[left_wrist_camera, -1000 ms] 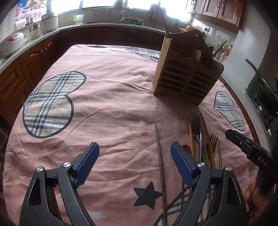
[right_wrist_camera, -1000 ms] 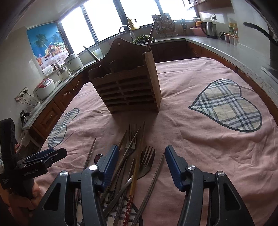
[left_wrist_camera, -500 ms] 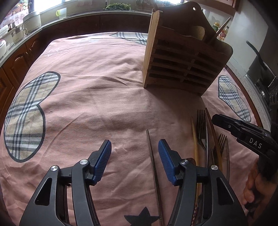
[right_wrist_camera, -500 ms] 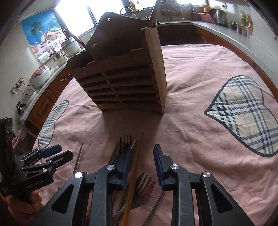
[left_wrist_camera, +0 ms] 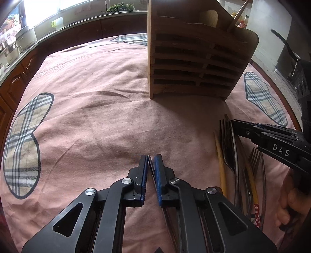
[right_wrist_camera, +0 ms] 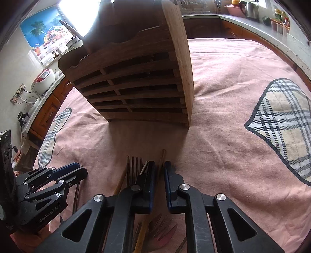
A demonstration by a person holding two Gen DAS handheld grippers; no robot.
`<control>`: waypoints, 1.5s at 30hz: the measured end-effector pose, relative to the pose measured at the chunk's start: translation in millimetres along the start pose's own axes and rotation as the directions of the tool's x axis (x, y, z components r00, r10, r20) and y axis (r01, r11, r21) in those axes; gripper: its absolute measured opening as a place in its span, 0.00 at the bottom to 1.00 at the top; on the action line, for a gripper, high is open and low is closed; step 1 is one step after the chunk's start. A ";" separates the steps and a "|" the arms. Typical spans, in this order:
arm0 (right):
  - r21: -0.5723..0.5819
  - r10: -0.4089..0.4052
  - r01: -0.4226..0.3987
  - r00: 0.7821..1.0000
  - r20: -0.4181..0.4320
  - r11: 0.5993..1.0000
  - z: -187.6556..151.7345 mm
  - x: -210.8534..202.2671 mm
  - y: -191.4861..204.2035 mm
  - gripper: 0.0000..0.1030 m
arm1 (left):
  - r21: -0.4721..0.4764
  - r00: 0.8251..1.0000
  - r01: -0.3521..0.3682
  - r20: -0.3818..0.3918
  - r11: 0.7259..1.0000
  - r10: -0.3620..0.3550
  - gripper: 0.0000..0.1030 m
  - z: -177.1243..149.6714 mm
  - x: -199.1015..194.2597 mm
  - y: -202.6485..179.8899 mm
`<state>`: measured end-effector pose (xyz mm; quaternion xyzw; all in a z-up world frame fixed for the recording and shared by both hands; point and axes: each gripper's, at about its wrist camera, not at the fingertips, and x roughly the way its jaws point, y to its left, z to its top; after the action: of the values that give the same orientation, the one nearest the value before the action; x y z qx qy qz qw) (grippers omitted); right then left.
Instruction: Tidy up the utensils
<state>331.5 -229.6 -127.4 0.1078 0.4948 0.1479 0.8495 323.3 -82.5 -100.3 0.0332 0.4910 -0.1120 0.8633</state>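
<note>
A wooden slatted utensil holder (left_wrist_camera: 196,64) stands upright on the pink cloth; it also shows in the right wrist view (right_wrist_camera: 136,77). My left gripper (left_wrist_camera: 151,161) is shut on a thin metal chopstick (left_wrist_camera: 150,165) lying on the cloth. It also shows in the right wrist view (right_wrist_camera: 77,171). A pile of forks (left_wrist_camera: 227,140) and chopsticks (left_wrist_camera: 220,155) lies to its right. My right gripper (right_wrist_camera: 159,167) is shut on a brown wooden chopstick (right_wrist_camera: 162,157) in that pile, beside a fork (right_wrist_camera: 132,167). It also shows in the left wrist view (left_wrist_camera: 235,124).
The pink cloth (left_wrist_camera: 97,116) with plaid hearts (right_wrist_camera: 285,120) covers the table. Kitchen counters (left_wrist_camera: 64,27) with a rice cooker (right_wrist_camera: 42,79) and a kettle (right_wrist_camera: 250,7) surround it. A dark pan (left_wrist_camera: 285,44) sits at the far right.
Both grippers moved forward and down toward the holder. The left jaws closed on the thin metal chopstick; the right jaws closed on the brown chopstick.
</note>
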 end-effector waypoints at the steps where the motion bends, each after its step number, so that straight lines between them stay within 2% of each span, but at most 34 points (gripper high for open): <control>1: 0.001 0.008 -0.008 1.000 0.000 1.000 0.7 0.2 0.3 0.08 | -0.001 1.000 0.005 0.000 1.000 -0.005 0.06 -0.4 -0.3 0.3; 7: 0.023 0.047 -0.048 0.998 0.041 0.999 -0.9 -19.3 -2.5 0.07 | -0.044 0.999 0.046 0.023 0.998 -0.045 0.05 -3.5 -13.8 10.1; 14: 0.030 0.075 -0.079 0.990 0.119 0.996 -6.4 -56.4 0.7 0.06 | -0.077 0.991 0.093 0.100 0.993 -0.086 0.03 -9.5 -56.8 21.5; 21: 0.015 0.104 -0.109 0.976 0.193 0.994 -17.0 -96.4 13.1 0.05 | -0.108 0.976 0.138 0.186 0.984 -0.117 0.03 -20.1 -104.9 32.3; 33: -0.019 0.138 -0.139 0.943 0.302 0.990 -41.7 -155.1 31.0 0.05 | -0.119 0.945 0.165 0.302 0.979 -0.122 0.03 -51.7 -174.1 41.8; 45: -0.024 0.123 -0.124 0.904 0.409 0.992 -71.2 -204.9 35.9 0.05 | -0.135 0.913 0.183 0.391 0.974 -0.117 0.03 -81.7 -219.4 47.3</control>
<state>168.6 -266.8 15.5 0.1685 0.2983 0.1749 0.9231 157.2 12.5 42.7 -0.1006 0.3228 -0.1404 0.9306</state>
